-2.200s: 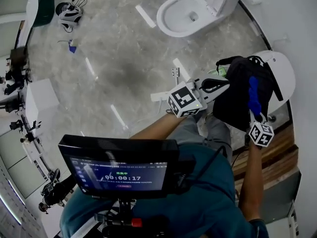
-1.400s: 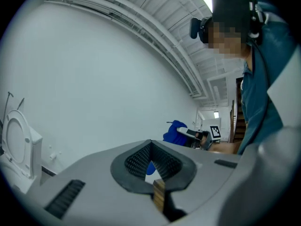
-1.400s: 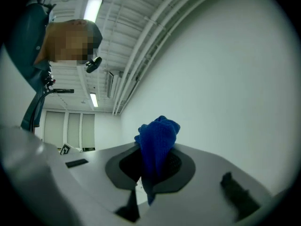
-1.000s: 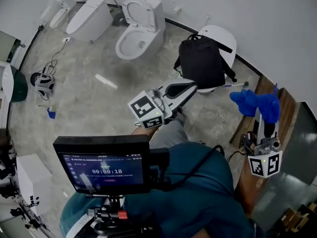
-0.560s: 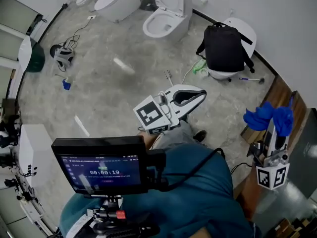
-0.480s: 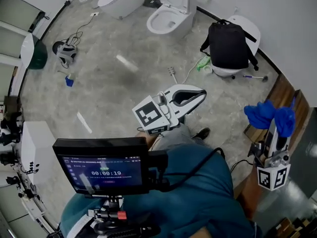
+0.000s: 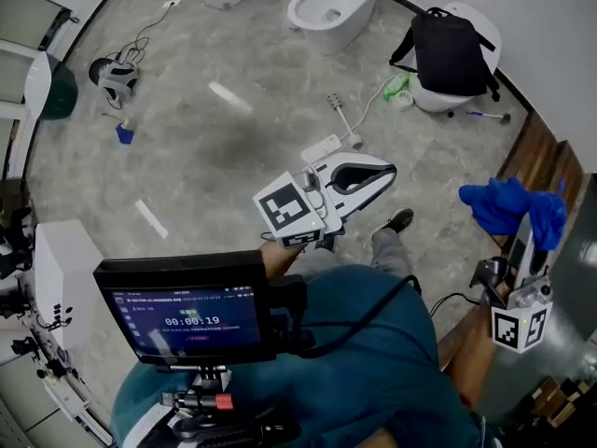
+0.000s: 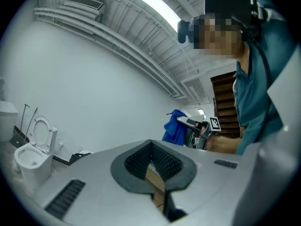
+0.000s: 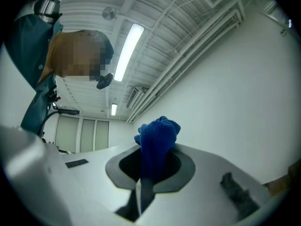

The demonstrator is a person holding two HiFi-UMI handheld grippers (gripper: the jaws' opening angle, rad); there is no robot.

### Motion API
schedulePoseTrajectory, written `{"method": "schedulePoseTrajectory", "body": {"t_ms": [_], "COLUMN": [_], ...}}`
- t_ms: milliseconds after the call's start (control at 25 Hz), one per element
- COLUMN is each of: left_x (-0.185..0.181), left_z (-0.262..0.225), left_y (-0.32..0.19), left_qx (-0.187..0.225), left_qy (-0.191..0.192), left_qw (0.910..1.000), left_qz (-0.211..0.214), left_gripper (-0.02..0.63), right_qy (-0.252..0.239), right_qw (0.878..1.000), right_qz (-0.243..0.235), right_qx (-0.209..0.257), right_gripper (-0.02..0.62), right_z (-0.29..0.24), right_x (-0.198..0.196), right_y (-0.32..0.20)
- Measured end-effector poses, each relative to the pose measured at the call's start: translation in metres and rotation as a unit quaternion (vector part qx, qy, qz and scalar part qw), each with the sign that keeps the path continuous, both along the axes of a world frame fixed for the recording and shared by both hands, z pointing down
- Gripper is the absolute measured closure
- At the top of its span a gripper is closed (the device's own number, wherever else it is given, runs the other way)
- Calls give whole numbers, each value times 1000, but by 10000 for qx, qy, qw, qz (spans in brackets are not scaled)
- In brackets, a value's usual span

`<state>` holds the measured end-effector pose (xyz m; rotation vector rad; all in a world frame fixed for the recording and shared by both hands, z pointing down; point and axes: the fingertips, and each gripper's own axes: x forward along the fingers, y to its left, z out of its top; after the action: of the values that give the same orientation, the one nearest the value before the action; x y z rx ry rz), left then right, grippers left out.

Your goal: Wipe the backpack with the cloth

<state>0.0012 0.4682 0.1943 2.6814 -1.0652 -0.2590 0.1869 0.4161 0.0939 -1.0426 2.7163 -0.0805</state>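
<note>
While both grippers are carried out in front of the person, nothing is touched by either. Wiping is judged not yet begun.

Backpack (image 7: pixel 451 49): black, stood upright on a white rounded fixture (image 7: pixel 487 35) against the wall (image 7: pixel 560 17), at the top right of the head view, near a toilet (image 7: pixel 331 3). Straps are seen hanging at its sides.

Right gripper (image 7: pixel 534 231): jaws are closed on the blue cloth (image 7: pixel 504 208). In the right gripper view the cloth is seen pinched between the pads and bunched into a loose wad above the tips. Only wall and ceiling are faced by this gripper; the backpack is not caught in its view.

Left gripper (image 7: pixel 388 169): jaws are pressed fully together, with nothing held.

Key relation: the backpack lies ahead of both hands and well apart from them, across open floor (image 7: pixel 205 147). From the cloth-bearing gripper it lies forward and to the left. From the empty one it lies forward and a little to the right. Its long axis is judged to run up along the wall, so strokes would probably be drawn down its front face. The left tip appears slightly nearer, though not by much. A closer approach is called for first, with the right gripper swung leftward toward the pack.
</note>
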Motion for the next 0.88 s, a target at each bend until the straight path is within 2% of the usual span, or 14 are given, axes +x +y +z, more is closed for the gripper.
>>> {"method": "schedulePoseTrajectory", "body": {"t_ms": [200,360,560,720,880], "left_x": [-19,-6,11,28,72], "left_z": [-11,-17,-28,-39,-37], "left_y": [50,89,124,145,185], "left_qx": [12,108,193,217,128], "left_qy": [155,65,-38,125,106], "left_qw": [9995,9989,9990,9995,9993], "left_qz": [273,458,401,212,339], "left_gripper": [601,601,601,601,601], "right_qy": [87,112,240,268,186], "right_qw": [9999,9997,9995,9995,9994], "right_qz": [78,196,152,117,291], "right_qx": [-57,74,145,151,-63], "right_gripper": [568,568,568,568,568], "right_z": [-16,-22,-27,-35,-17], "right_x": [-25,-17,7,31,83], "right_y": [63,111,155,179,229]}}
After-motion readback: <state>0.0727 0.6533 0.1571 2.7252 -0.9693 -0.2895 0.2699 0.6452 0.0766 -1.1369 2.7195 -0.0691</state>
